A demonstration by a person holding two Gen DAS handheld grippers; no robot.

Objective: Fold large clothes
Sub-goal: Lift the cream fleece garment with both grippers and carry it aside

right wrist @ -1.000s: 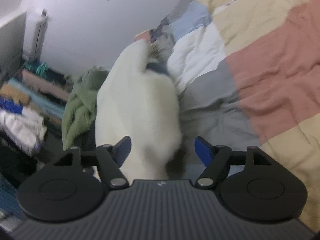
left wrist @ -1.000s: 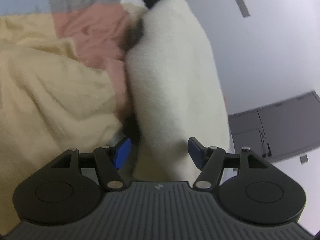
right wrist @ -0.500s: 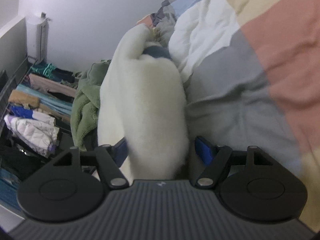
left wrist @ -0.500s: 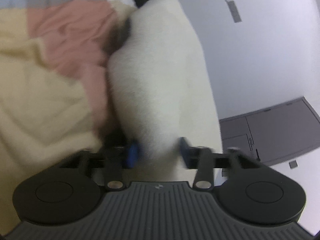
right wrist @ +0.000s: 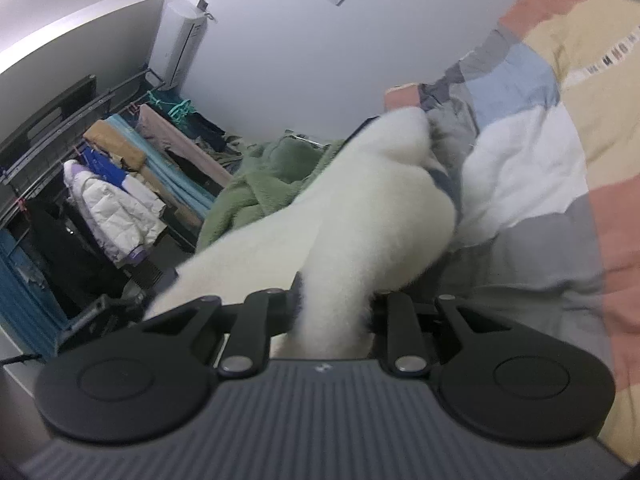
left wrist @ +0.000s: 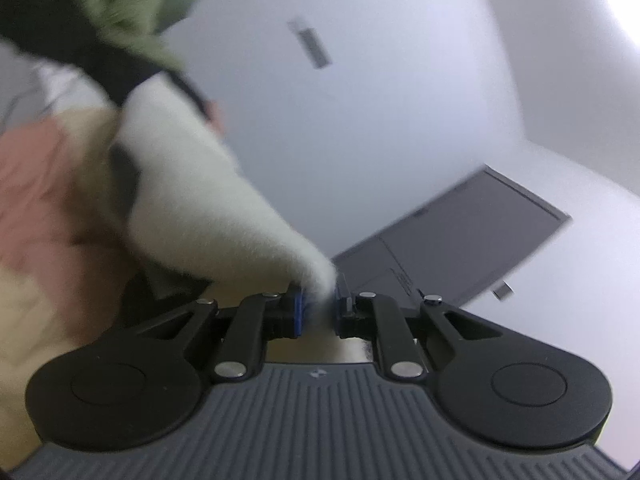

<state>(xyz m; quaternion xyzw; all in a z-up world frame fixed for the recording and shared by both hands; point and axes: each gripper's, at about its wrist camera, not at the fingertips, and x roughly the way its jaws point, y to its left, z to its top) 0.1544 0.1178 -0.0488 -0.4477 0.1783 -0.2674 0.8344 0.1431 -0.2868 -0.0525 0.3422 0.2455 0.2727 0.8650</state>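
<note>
The fluffy white garment [right wrist: 360, 216] lies over the patchwork blanket [right wrist: 580, 128] on the bed, next to a green fleece [right wrist: 256, 184]; the left gripper [left wrist: 319, 307] pinches one thin end of it; the right gripper [right wrist: 334, 312] squeezes a thick bunch of it; clothes hang on a rack [right wrist: 100, 184] by the wall.

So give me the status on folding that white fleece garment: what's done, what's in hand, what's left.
Done: both grips are made. The left gripper is shut on a narrow tip of the white fleece garment, and the right gripper is clamped on a thicker bunch of it.
In hand: the garment hangs bunched between the grippers above the patchwork quilt.
Left: spreading it flat and every fold; no neat fold shows.
</note>
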